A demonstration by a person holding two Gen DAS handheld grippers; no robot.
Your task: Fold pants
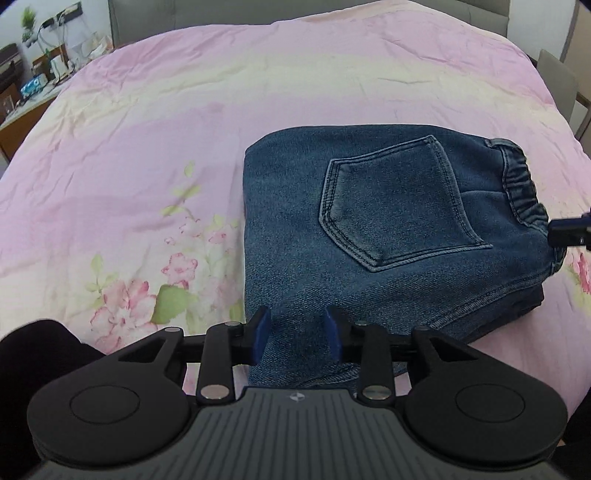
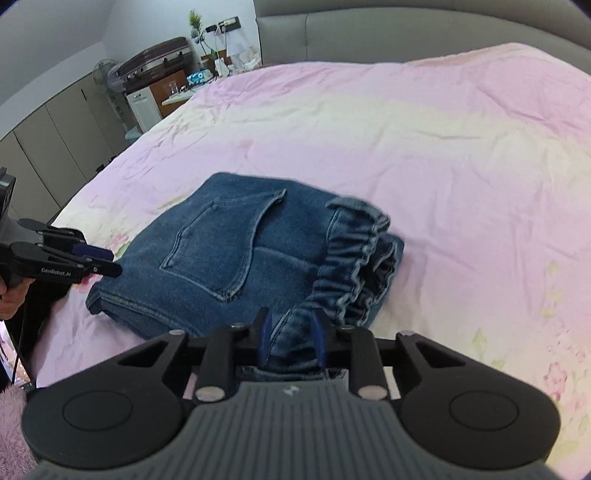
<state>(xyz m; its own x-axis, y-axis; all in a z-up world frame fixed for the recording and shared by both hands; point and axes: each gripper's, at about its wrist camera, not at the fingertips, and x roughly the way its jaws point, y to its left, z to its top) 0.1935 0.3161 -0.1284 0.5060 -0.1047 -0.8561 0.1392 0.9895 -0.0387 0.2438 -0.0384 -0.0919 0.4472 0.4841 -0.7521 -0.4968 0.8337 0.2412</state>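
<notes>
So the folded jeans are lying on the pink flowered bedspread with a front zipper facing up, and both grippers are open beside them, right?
Not quite. What faces up on the folded jeans is a stitched back pocket, not a front zipper; the left wrist view shows it plainly. The rest holds: they lie on the pink flowered bedspread, and the left gripper and right gripper are both open beside them.

Place: a home bedroom
Bed: wide bed under a pink floral sheet (image 2: pixel 461 155), grey padded headboard (image 2: pixel 369 33) behind
Storage: grey wardrobe doors (image 2: pixel 55 136) along the wall
Clutter: suitcase (image 2: pixel 159 61), standing fan (image 2: pixel 110 79), potted plant (image 2: pixel 194 20)
</notes>
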